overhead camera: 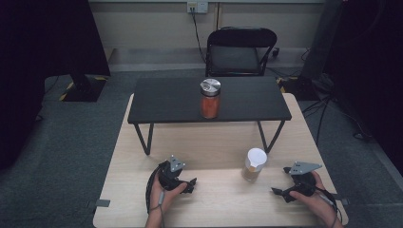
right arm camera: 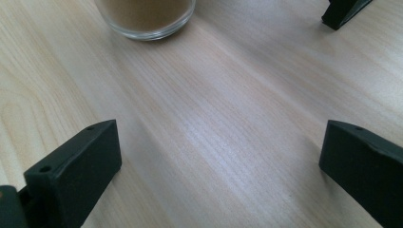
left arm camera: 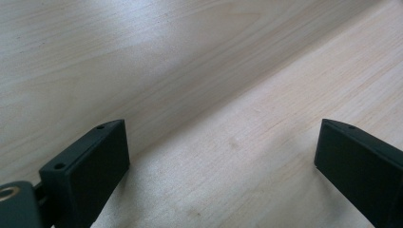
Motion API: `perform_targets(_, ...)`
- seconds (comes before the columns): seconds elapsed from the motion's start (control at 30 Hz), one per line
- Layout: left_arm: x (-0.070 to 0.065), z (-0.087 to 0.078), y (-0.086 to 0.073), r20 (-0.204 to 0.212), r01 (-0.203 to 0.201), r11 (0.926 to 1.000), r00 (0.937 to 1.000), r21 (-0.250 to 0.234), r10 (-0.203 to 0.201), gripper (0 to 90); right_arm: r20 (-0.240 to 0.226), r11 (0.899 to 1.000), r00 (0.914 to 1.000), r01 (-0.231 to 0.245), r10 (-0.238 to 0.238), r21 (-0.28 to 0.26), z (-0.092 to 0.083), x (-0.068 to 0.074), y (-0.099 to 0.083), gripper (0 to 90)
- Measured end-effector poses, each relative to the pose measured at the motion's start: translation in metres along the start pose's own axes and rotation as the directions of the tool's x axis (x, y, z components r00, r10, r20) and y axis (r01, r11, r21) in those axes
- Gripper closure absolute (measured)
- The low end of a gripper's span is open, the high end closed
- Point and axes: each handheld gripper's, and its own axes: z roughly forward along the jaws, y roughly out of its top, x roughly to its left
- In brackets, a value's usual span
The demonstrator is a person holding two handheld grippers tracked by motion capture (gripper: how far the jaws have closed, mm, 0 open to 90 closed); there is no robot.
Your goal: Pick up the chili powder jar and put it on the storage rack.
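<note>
A low black rectangular shelf on angled metal legs stands on the far half of the pale wooden table. A glass jar of orange contents with a silver lid stands upright on the shelf, near its front edge. Beyond the table, a black folding chair stands on grey carpet before a wall socket

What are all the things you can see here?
Jar: one, orange inside, silver lid, on the black shelf.
Jar with white lid: one, brown inside, on the wooden table.
Black shelf: one, standing on the wooden table.
Wooden table: one, pale.
Chair: one, black, behind the table.
Left gripper: one, black, fingers open over bare wood.
Right gripper: one, black, fingers open near the white-lidded jar.
</note>
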Motion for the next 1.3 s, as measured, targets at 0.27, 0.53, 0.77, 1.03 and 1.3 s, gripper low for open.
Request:
perform_targets(0.27, -0.0050, 0.0011, 0.0026, -0.018, -0.027, 0.9995, 0.9995, 0.019, 0.027, 0.9, 0.000, 1.000, 1.0000, 0.000, 0.000, 0.000, 0.0000, 0.0000, 0.0000, 0.0)
perform_targets(0.53, -0.0055, 0.0014, 0.0026, -0.017, -0.018, 0.9997, 0.9997, 0.019, 0.018, 0.0, 0.000, 1.000, 1.0000, 0.001, -0.001, 0.001, -0.0001, 0.0000, 0.0002, 0.0)
perform_targets(0.77, -0.0055, 0.0014, 0.0025, -0.017, -0.018, 0.9997, 0.9997, 0.018, 0.018, 0.0, 0.000, 1.000, 1.0000, 0.001, -0.001, 0.003, -0.0001, -0.0001, 0.0005, 0.0)
perform_targets(1.03, -0.0055, 0.0014, 0.0025, -0.017, -0.018, 0.9997, 0.9997, 0.018, 0.018, 0.0, -0.001, 1.000, 1.0000, 0.001, -0.001, 0.003, -0.0001, -0.0001, 0.0005, 0.0)
perform_targets(1.3, -0.0055, 0.0014, 0.0024, -0.017, -0.018, 0.9997, 0.9997, 0.018, 0.018, 0.0, -0.001, 1.000, 1.0000, 0.001, -0.001, 0.003, -0.0001, -0.0002, 0.0004, 0.0)
